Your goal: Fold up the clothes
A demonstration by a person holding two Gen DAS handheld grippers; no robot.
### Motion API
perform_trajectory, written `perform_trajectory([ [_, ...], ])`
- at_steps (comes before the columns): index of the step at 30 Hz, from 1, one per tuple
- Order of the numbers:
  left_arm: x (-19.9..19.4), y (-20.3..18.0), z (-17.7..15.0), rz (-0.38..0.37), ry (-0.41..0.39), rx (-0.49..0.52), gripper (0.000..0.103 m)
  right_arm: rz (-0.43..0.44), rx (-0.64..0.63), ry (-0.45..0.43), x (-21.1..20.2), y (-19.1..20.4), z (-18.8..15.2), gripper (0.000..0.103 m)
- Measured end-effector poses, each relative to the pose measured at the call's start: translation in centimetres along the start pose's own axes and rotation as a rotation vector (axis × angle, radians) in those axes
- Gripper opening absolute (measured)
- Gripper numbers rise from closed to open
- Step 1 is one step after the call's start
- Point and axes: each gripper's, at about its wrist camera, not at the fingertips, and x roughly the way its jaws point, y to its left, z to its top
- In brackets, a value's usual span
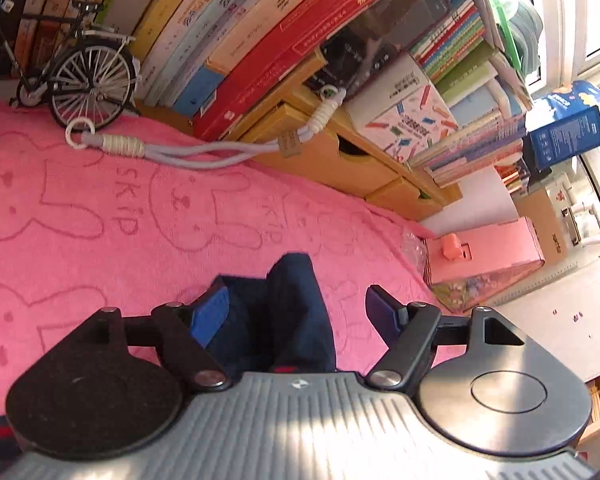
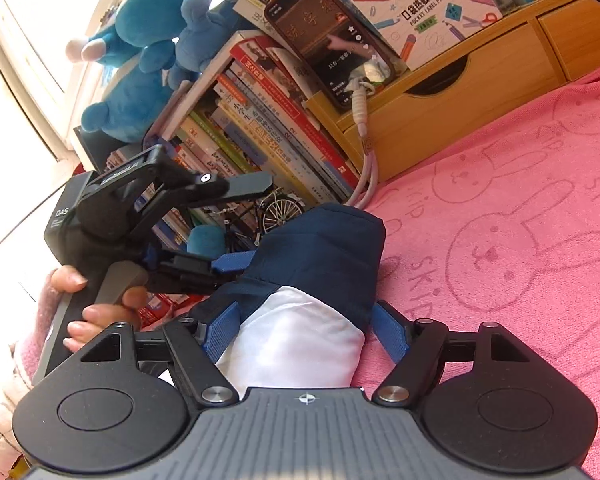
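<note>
Pink towel (image 1: 100, 220); right-wrist-only blue plush (image 2: 140, 52)

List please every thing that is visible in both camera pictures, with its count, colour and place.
folded fabric garment: one, navy with white lining, on the towel between both grippers
rabbit-print terry towel: one, pink, covering the surface
miniature metal bicycle: one, black, at the towel's far edge
smartphone: one, black, propped on the drawers
wooden drawer unit: one, yellow, behind the towel
plush toys: two, blue, atop the books
left gripper: open
right gripper: open
hand: one, holding the left gripper
</note>
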Motion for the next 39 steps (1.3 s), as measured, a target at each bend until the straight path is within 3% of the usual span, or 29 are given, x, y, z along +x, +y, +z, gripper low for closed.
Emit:
perform_trajectory([
  [3, 1.0, -0.9, -1.0, 0.067, 0.037, 0.08, 0.073, -0.002, -0.03, 0.03, 0.3, 0.3, -0.2, 0.077],
  [4, 1.5, -1.4, -1.4, 0.106, 0.037, 0.121, 0.066, 0.001, -0.045, 0.041, 0.4, 0.5, -0.3, 0.077],
  [5, 1.8, -1.8, -1.7, 0.138, 0.031, 0.161, 0.052, 0.005, -0.06, 0.052, 0.5, 0.7, -0.3, 0.077],
  [7, 2.4, -2.3, -2.4, 0.157, 0.008, 0.2, 0.031, -0.011, -0.094, 0.063, 0.7, 1.2, -0.6, 0.078],
  [13, 2.6, -1.8, -1.8, 0.159, -0.041, 0.154, 0.019, -0.018, -0.09, 0.077, 0.8, 1.2, -0.6, 0.079],
  [17, 2.4, -1.3, -0.3, 0.21, -0.1, 0.137, 0.017, -0.016, -0.102, 0.08, 0.8, 1.3, -0.7, 0.08],
  [19, 1.9, -1.1, 0.4, 0.319, -0.173, 0.133, 0.017, -0.006, -0.098, 0.086, 0.9, 1.2, -0.6, 0.08],
  [21, 0.7, -1.5, 0.5, 0.505, -0.267, 0.18, 0.017, 0.004, -0.087, 0.09, 0.8, 1.1, -0.5, 0.081],
  [24, -2.1, -2.9, -1.5, 0.719, -0.398, 0.299, 0.017, 0.015, -0.07, 0.091, 0.8, 0.9, -0.4, 0.082],
  [28, -5.2, -6.5, -7.7, 0.873, -0.524, 0.587, 0.025, 0.019, -0.063, 0.085, 0.8, 0.8, -0.3, 0.082],
  [30, -4.6, -7.9, -11.0, 0.928, -0.519, 0.77, 0.029, 0.027, -0.051, 0.079, 0.7, 0.7, -0.3, 0.082],
  [34, -1.4, -9.1, -16.4, 0.988, -0.426, 1.057, 0.033, 0.054, 0.016, 0.044, 0.0, -0.3, -0.1, 0.082],
  [36, 0.1, -8.5, -17.9, 1.035, -0.389, 1.127, 0.033, 0.065, 0.058, 0.022, -0.5, -1.0, 0.2, 0.082],
  [39, 1.1, -6.9, -19.3, 1.147, -0.411, 1.253, 0.033, 0.04, 0.074, -0.018, -1.2, -1.6, 0.5, 0.082],
])
